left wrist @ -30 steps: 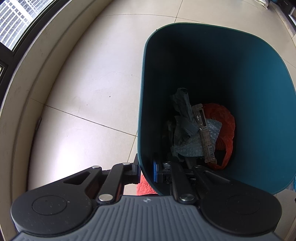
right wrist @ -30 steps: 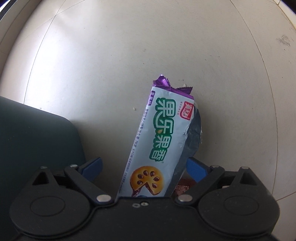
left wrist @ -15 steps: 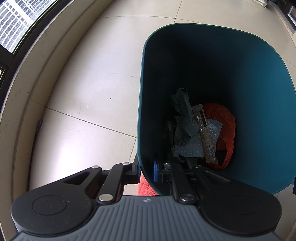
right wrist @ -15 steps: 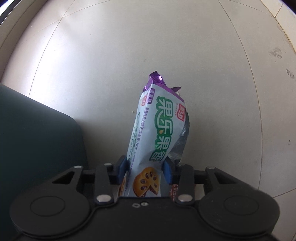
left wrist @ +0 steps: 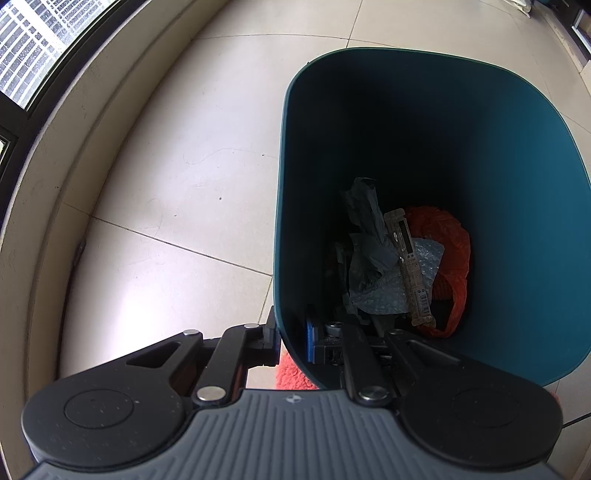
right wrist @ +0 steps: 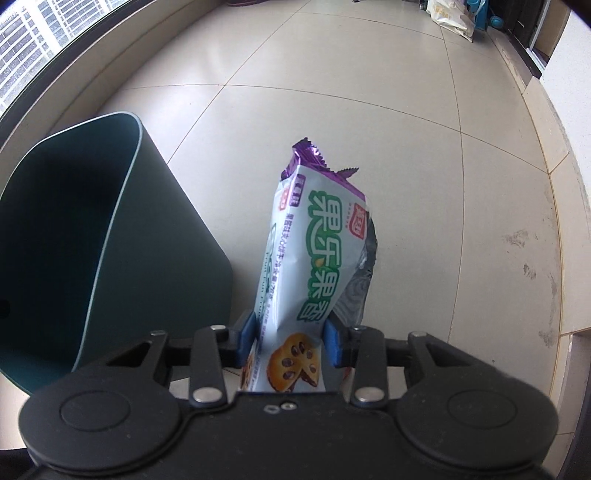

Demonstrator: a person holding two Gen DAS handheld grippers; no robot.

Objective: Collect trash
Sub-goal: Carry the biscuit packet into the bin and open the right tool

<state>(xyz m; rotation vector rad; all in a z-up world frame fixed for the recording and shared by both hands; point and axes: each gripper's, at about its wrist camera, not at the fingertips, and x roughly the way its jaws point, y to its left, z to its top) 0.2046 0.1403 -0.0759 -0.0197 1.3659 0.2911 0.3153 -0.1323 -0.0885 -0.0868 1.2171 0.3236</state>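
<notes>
My left gripper is shut on the near rim of a teal trash bin, one finger outside and one inside. The bin holds grey paper, a long wrapper, bubble wrap and an orange plastic bag. My right gripper is shut on a white, green and purple biscuit wrapper, held upright above the tiled floor. In the right wrist view the bin stands to the left of the wrapper.
A low beige ledge under a window curves along the left. A red fuzzy mat lies under the bin's near edge. Bags and furniture stand far back right. A wall base runs along the right.
My right gripper closed on the biscuit wrapper and lifted it off the floor, tilting up so the bin and room came into view. The left gripper and bin stayed still.
</notes>
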